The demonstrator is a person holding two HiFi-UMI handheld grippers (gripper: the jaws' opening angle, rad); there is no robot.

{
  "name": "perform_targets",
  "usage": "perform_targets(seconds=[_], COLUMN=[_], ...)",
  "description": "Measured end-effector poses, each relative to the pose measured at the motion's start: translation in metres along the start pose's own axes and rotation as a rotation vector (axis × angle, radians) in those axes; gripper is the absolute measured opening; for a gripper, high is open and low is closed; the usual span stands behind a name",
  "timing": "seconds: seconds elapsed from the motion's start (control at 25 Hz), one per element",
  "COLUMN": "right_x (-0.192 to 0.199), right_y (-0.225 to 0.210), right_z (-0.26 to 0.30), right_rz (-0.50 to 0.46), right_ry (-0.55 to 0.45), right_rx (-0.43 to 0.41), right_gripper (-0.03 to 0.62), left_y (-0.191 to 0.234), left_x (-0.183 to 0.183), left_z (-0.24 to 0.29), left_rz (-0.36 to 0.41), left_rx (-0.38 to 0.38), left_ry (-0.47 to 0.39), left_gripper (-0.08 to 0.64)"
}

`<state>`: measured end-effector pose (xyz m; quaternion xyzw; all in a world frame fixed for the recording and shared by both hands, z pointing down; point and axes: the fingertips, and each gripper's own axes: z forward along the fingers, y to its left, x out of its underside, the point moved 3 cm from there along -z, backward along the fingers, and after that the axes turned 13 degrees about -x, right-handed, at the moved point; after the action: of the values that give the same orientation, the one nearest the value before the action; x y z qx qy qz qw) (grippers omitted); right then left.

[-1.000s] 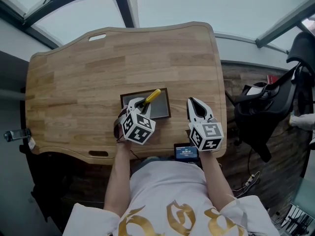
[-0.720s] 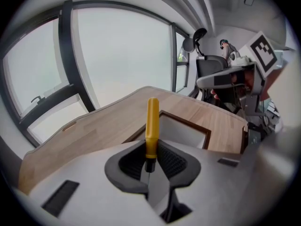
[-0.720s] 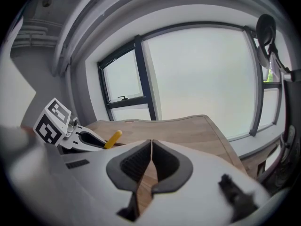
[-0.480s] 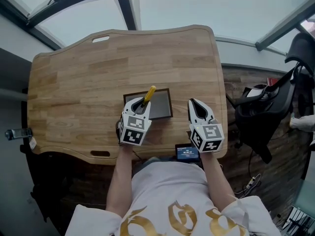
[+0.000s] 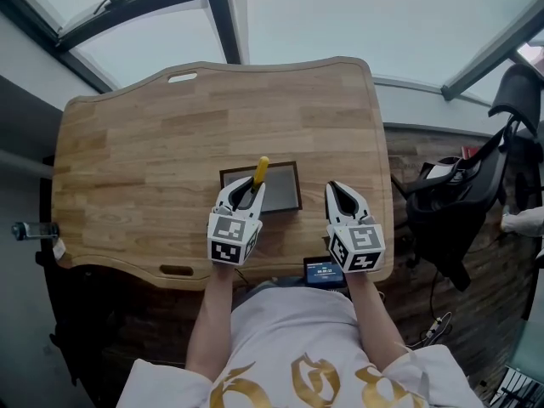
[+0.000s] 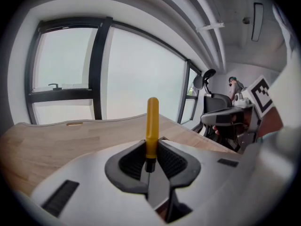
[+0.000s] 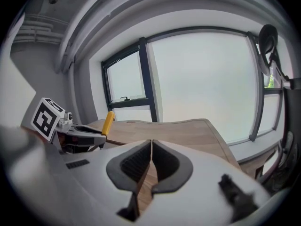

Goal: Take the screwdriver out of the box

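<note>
Your left claw is clenched on the screwdriver, seen here over the left half of the box on the wooden surface. In the left gripper view the ribbed pads pinch the tool where the yellow handle meets its dark neck. The handle stands straight out past the claw tips, pointing away from you. From the head view, the handle's end reaches the box's far rim. The dark metal end lies back between the jaws, and no view shows whether it touches the box.

The box is a shallow dark-rimmed tray with a grey floor. Its right half is in plain sight beside the claw. Its left half is hidden under your claw.

Your right claw is clenched on nothing, the pads together with only a sliver of wood showing between them. It sits apart from the box, to its right, near the surface's near edge. A small lit screen lies just behind it.
</note>
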<state>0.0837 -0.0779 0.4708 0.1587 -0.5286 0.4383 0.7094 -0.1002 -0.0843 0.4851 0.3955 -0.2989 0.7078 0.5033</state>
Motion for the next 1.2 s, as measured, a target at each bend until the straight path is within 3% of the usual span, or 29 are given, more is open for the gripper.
perform_targets(seconds=[0.32,0.64,1.2], right_x=[-0.008,-0.015,-0.020], right_y=[0.010,0.020,0.032], right_z=[-0.008,-0.017,-0.032], right_rz=[-0.034,-0.064,-0.100], right_ry=[-0.023,-0.055,-0.084], right_rx=[0.007,0.022,0.043], right_gripper=[0.034,0.032,0.032], left_y=[0.008,0.007,0.004], left_x=[-0.006,-0.019,-0.027], left_z=[-0.018,-0.036,-0.063], left_rz=[-0.007,-0.038,-0.012], left_rx=[-0.045,-0.045,-0.049], left_ry=[-0.037,-0.116,-0.197], left_gripper=[0.081,0.081,0.081])
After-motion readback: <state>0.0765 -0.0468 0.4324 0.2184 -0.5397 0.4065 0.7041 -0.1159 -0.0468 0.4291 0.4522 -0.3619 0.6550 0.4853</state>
